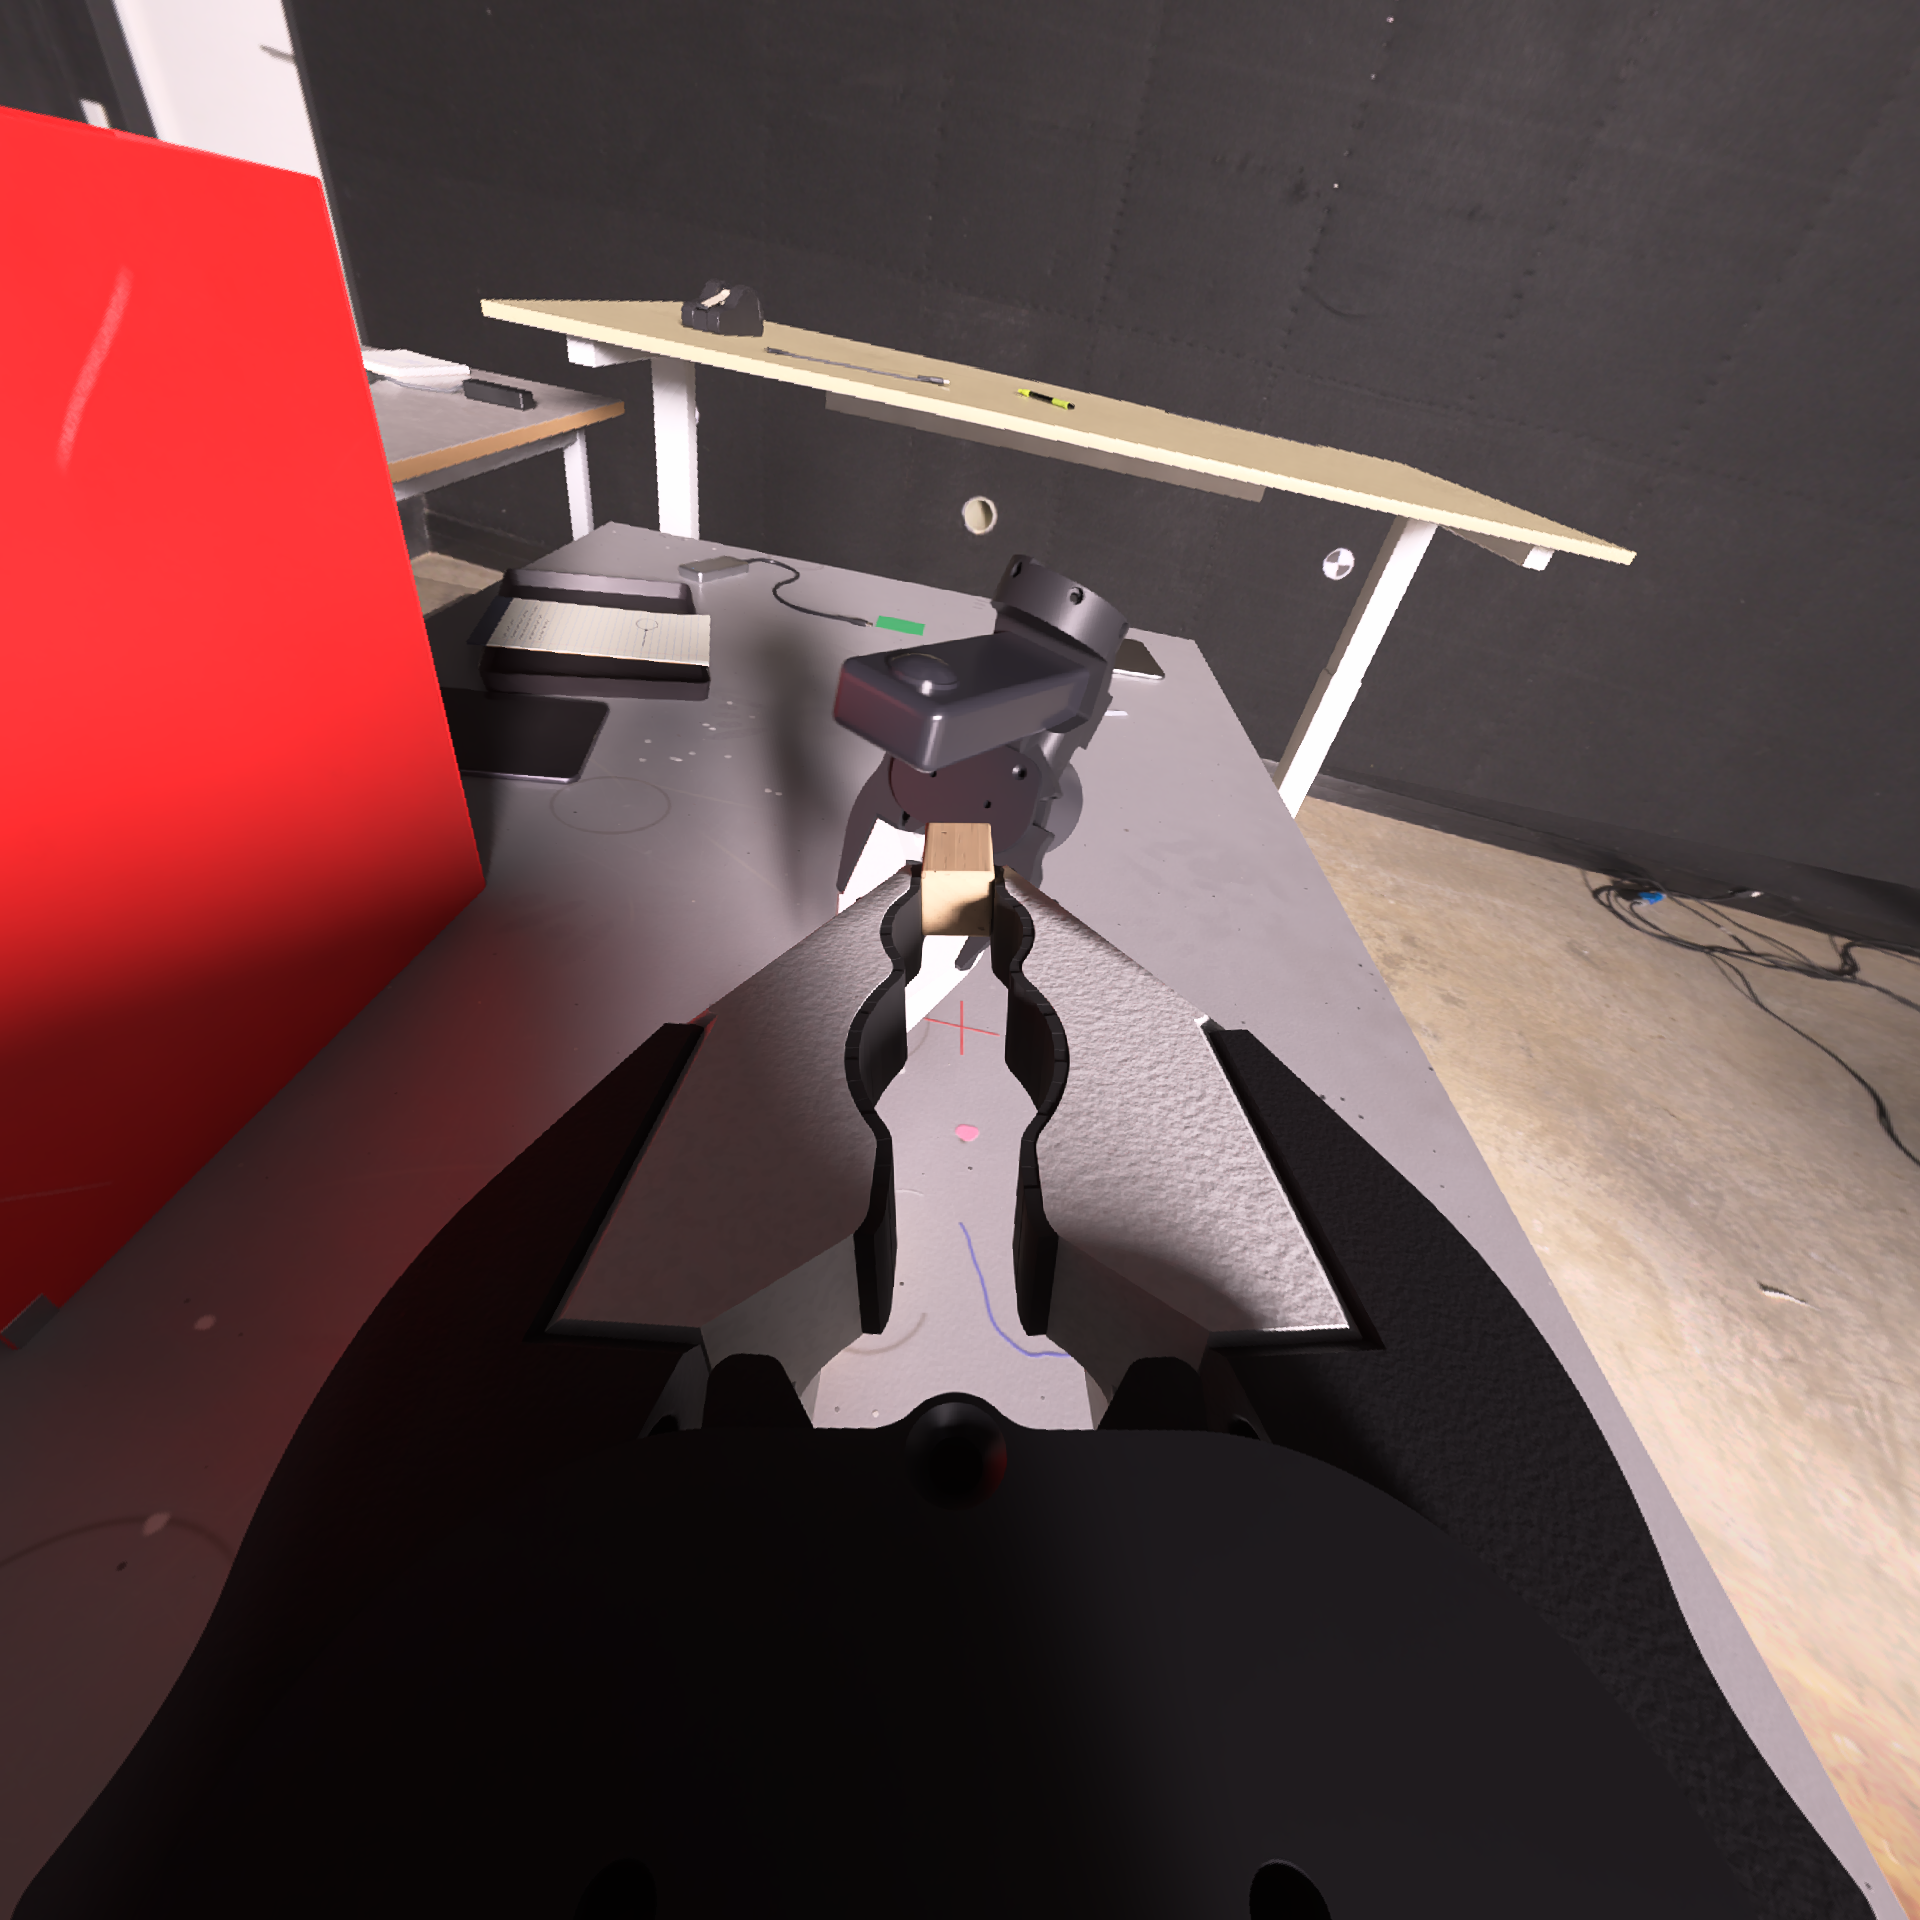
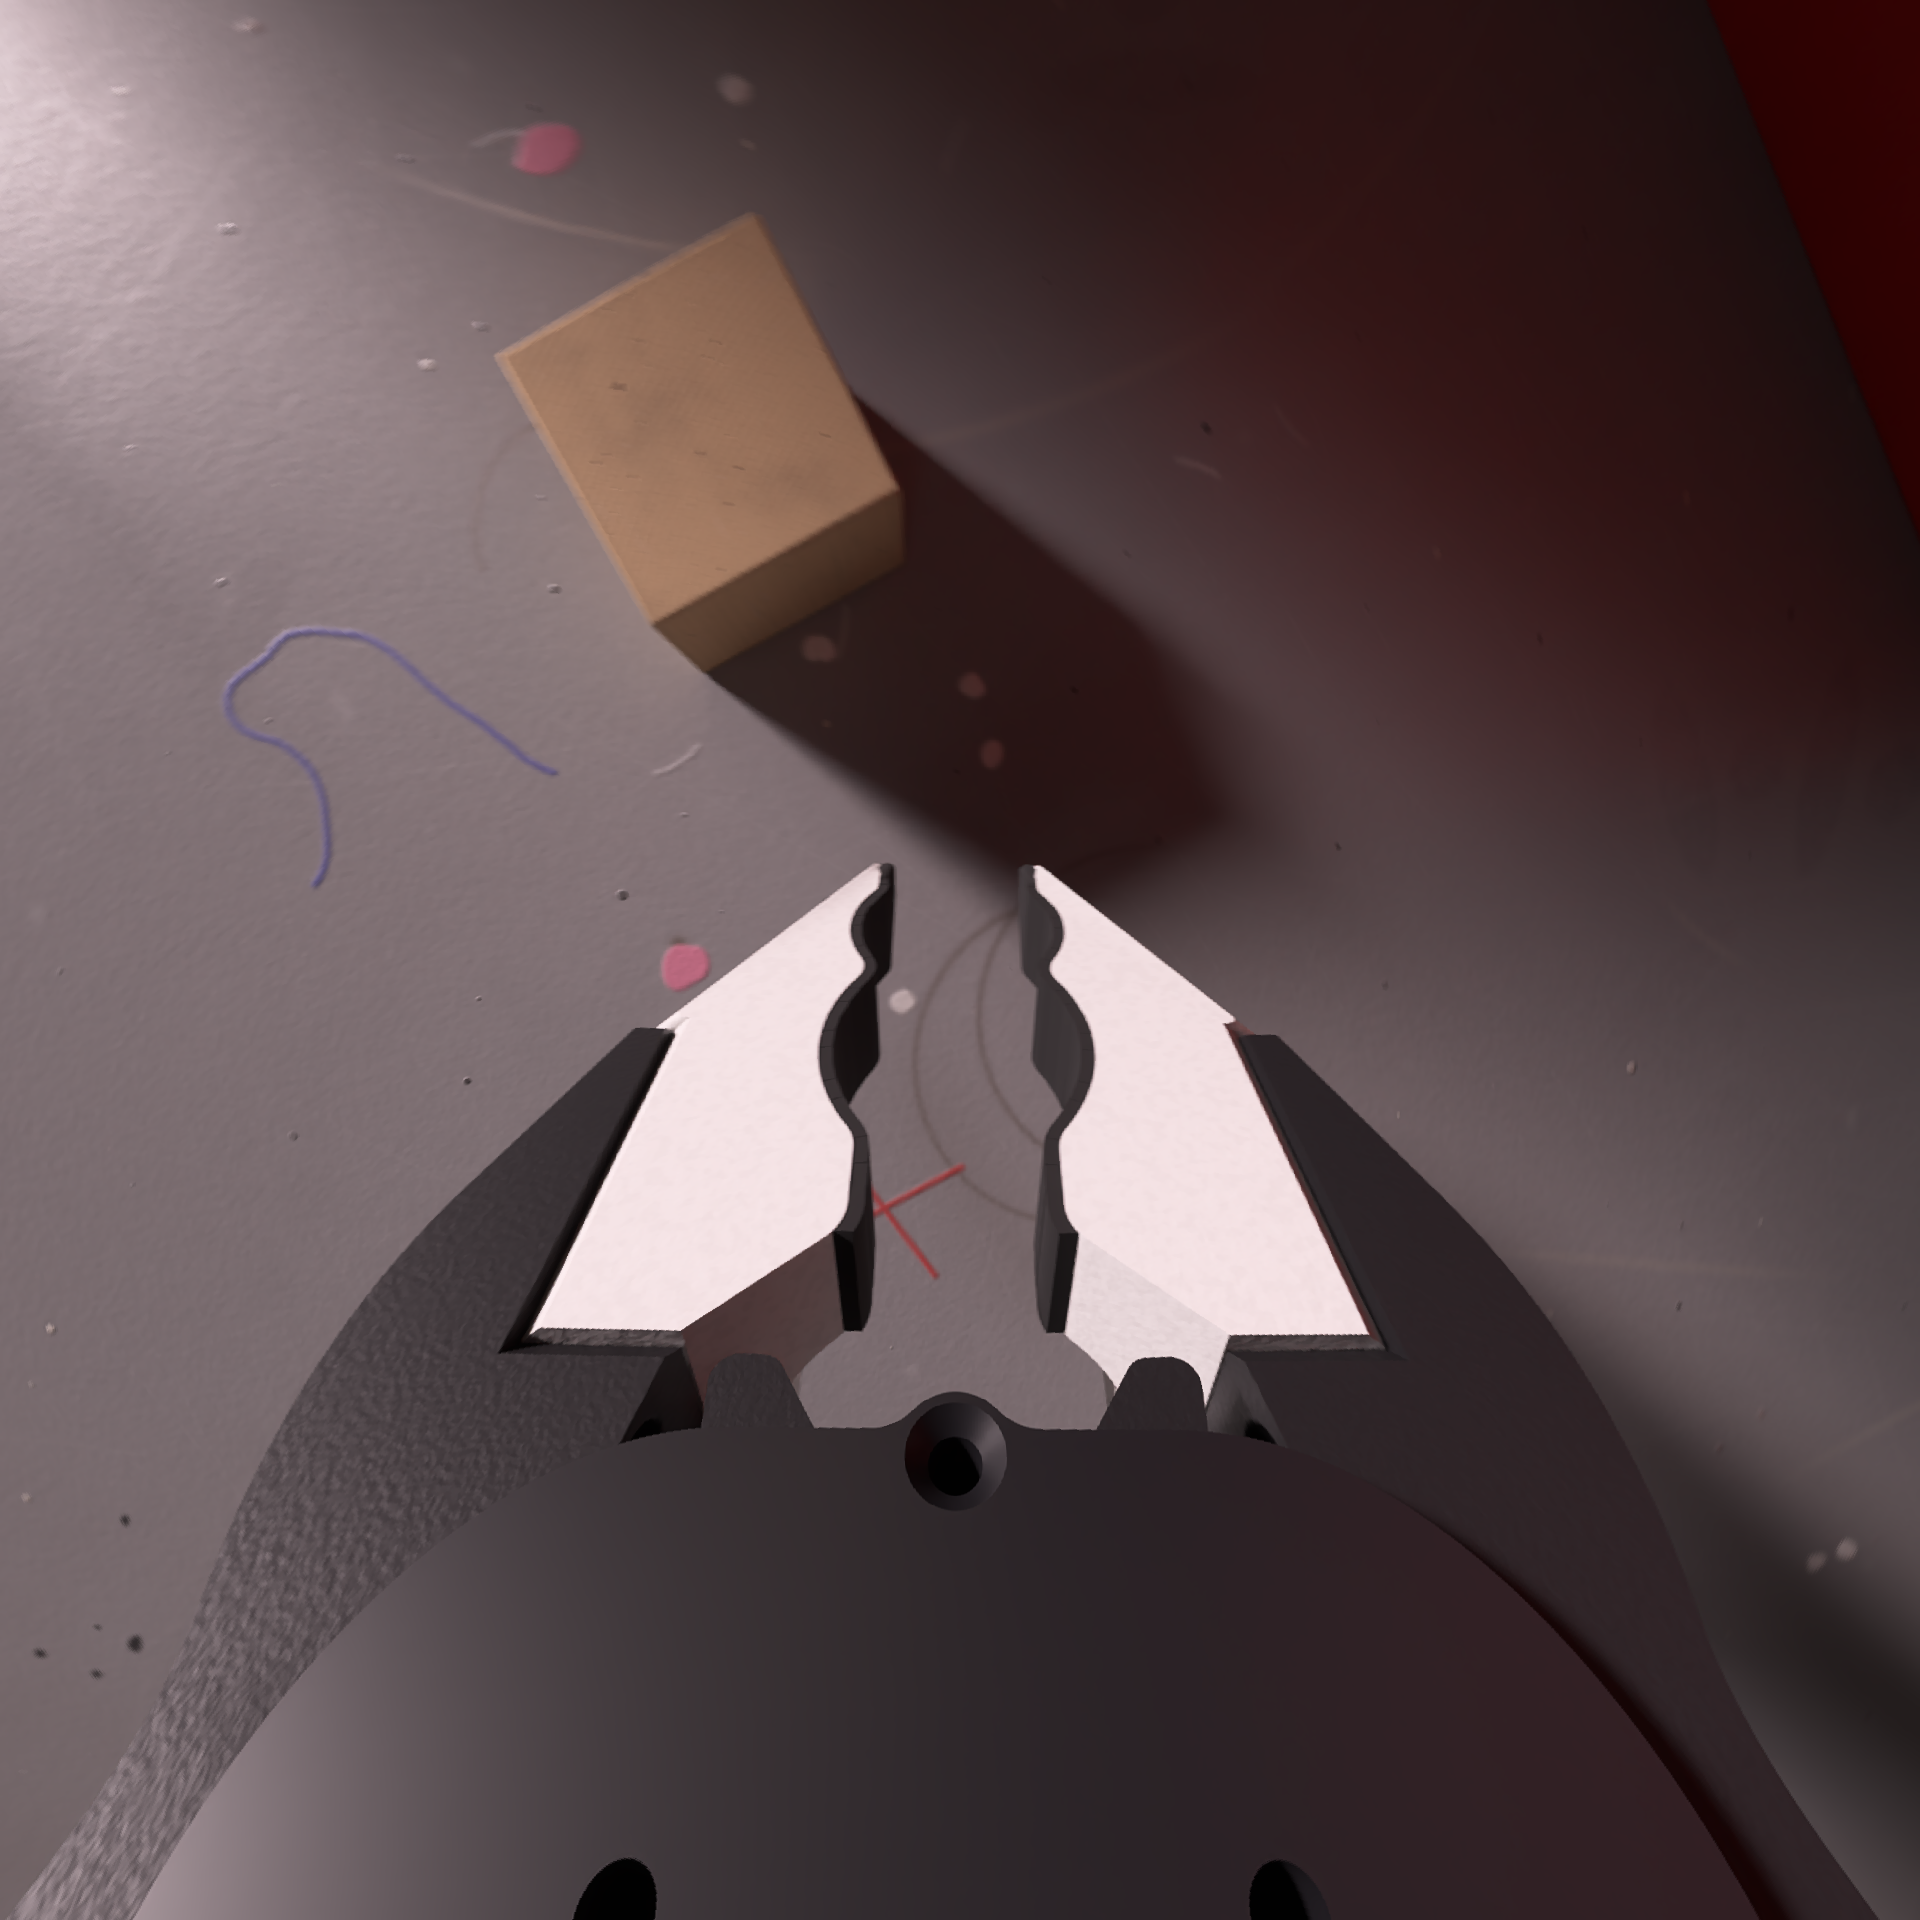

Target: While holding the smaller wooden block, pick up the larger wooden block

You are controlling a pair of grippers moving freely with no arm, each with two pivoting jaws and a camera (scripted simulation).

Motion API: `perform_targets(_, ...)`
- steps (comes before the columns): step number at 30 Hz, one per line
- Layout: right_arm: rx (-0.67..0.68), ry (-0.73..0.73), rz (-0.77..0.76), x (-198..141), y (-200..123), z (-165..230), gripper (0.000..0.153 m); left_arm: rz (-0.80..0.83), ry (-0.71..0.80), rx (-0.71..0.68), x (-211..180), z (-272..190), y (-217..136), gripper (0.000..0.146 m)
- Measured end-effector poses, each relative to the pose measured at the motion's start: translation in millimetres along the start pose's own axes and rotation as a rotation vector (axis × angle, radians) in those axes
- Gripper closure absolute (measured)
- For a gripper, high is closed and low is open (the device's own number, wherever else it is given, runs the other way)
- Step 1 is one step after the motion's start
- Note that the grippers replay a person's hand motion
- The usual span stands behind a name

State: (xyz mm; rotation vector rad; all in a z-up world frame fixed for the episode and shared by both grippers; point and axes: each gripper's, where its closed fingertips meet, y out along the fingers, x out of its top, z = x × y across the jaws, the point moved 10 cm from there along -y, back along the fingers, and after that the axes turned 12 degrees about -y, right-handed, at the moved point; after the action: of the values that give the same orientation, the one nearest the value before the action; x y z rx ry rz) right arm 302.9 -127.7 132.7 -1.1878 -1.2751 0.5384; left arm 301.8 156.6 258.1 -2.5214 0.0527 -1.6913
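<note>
The left gripper (image 1: 958, 902) pinches the smaller wooden block (image 1: 957, 883), while the right gripper (image 2: 956, 883), open just a little, sees the larger wooden block (image 2: 698, 442) at eleven o'clock, probably hard and light, best squeezed on two flat sides.

Left gripper (image 1: 957, 902) clamps the smaller wooden block (image 1: 957, 878) at its fingertips, above the grey table (image 1: 1226, 935). Right gripper (image 1: 935, 821) hangs just beyond the block, facing back, its finger state hard to read. Red panel (image 1: 187, 675) stands along the left; notepad (image 1: 603, 634) lies at the far end.
</note>
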Motion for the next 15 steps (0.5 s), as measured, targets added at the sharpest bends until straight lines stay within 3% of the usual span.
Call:
perform_targets(2,0.006,0.034,0.028,-1.5,6.3,-2.4,0.119,-0.003,0.002,-0.002,1.0,-0.3,-0.8,0.135)
perform_targets(5,0.083,0.001,0.023,7.7,19.0,7.8,0.117,0.0,0.004,0.001,1.2,-0.1,-1.5,0.135)
perform_targets(10,0.271,0.015,-0.101,37.5,24.4,27.0,0.109,0.003,0.002,0.011,0.6,2.6,-4.8,0.135)
perform_targets(15,0.094,-0.158,-0.097,41.0,16.4,22.6,0.101,0.001,0.004,0.012,2.5,3.7,-6.7,0.135)
